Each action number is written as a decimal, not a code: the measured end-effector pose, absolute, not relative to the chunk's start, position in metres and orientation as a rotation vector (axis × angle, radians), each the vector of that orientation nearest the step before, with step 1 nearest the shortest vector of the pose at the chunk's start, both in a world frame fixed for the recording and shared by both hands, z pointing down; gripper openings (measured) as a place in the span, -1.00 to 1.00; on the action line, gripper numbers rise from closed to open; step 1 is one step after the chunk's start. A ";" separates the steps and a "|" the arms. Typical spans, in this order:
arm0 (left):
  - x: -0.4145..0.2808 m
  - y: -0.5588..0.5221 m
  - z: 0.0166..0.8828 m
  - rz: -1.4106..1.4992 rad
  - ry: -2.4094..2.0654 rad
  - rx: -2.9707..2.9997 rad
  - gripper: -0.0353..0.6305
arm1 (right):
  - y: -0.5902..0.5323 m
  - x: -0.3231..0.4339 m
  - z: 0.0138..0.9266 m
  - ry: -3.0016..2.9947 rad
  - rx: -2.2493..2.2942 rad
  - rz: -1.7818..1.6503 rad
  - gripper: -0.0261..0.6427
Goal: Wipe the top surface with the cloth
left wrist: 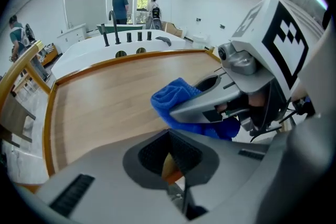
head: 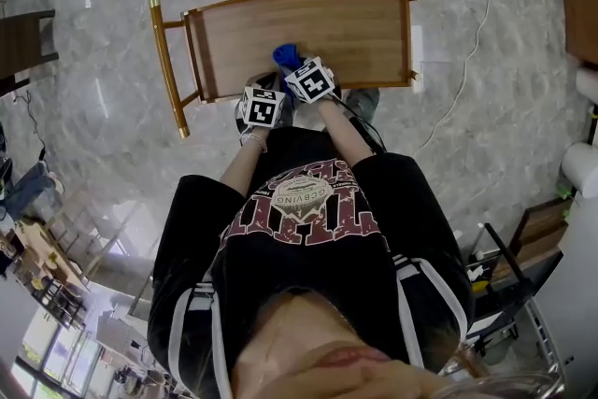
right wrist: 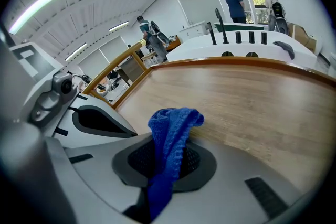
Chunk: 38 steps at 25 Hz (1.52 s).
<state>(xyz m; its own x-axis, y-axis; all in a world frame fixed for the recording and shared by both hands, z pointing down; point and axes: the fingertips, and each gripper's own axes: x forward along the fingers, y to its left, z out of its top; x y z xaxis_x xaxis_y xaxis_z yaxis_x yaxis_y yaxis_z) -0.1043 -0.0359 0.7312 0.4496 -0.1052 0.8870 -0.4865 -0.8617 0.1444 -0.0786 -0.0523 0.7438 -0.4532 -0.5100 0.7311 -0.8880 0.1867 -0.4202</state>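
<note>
The top surface is a wooden tray top (head: 355,33) with a raised rim, on a gold-framed cart. My right gripper (head: 291,64) reaches over its near edge, shut on a bunched blue cloth (head: 284,54). In the right gripper view the cloth (right wrist: 170,131) stands up from between the jaws of my right gripper (right wrist: 167,159), just above the wood (right wrist: 252,97). My left gripper (head: 256,90) sits close beside it on the left, at the tray's near edge. In its own view my left gripper (left wrist: 170,157) is shut on nothing, with the cloth (left wrist: 176,96) ahead to the right.
The cart's gold handle bar (head: 166,61) runs along the tray's left side. Marble floor surrounds the cart, with a white cable (head: 472,51) at the right and dark wooden furniture (head: 23,42) at the left. Beyond the tray stands a white counter with black taps (left wrist: 126,39), and people (left wrist: 120,5) further back.
</note>
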 end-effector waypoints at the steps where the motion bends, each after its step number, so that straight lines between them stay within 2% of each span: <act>1: -0.102 -0.034 0.732 1.397 -0.490 2.328 -0.75 | -0.051 -0.076 0.744 -2.037 1.316 1.181 -0.76; 38: -0.002 0.031 0.744 1.525 -0.080 2.431 -0.75 | 0.017 0.036 0.748 -1.858 1.588 1.265 -0.76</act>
<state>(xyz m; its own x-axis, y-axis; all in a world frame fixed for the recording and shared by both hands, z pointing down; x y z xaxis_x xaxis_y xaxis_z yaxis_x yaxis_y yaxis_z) -0.0021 0.0315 0.7440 0.4445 0.0960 0.8906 -0.1883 -0.9620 0.1977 0.0362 0.0173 0.7479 -0.2845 -0.5751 0.7670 -0.9244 -0.0476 -0.3785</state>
